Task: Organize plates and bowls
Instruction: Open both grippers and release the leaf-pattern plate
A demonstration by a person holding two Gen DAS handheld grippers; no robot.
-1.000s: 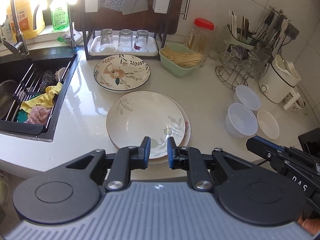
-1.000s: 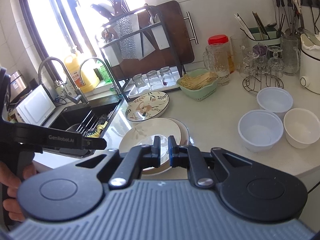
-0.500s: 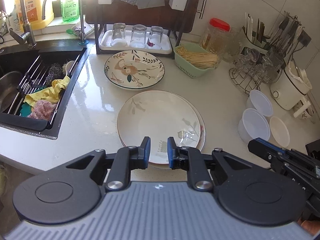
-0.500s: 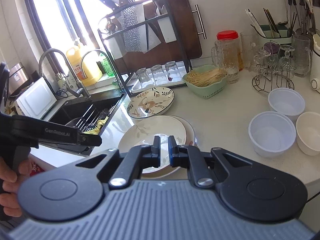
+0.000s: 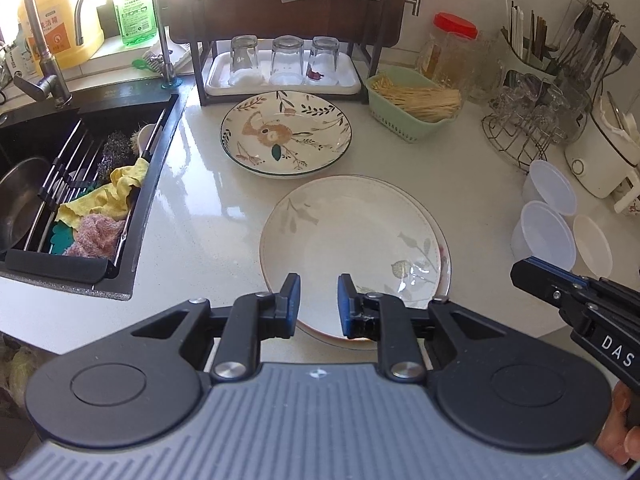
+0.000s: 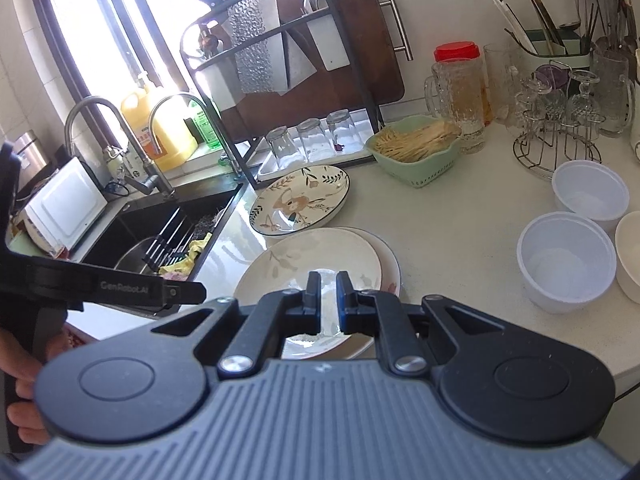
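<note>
A cream leaf-print plate (image 5: 352, 248) lies on top of another plate near the counter's front edge; it also shows in the right wrist view (image 6: 312, 264). A floral plate with a dark rim (image 5: 286, 134) lies behind it (image 6: 300, 200). Three white bowls (image 5: 546, 236) stand at the right (image 6: 566, 260). My left gripper (image 5: 318, 290) hovers over the stacked plates' near rim, jaws a little apart and empty. My right gripper (image 6: 328, 284) is over the same stack, jaws nearly closed and empty.
A black sink (image 5: 60, 184) with rags and a rack is at the left. A dish rack with three upturned glasses (image 5: 286, 60), a green basket (image 5: 412, 104), a glass stand (image 5: 528, 128) and a white cooker (image 5: 604, 160) line the back and right.
Both grippers have drawn closer to the counter and shifted left, so the plates look larger and sit more to the right. The left jaws have opened slightly. Nothing has been picked up.
</note>
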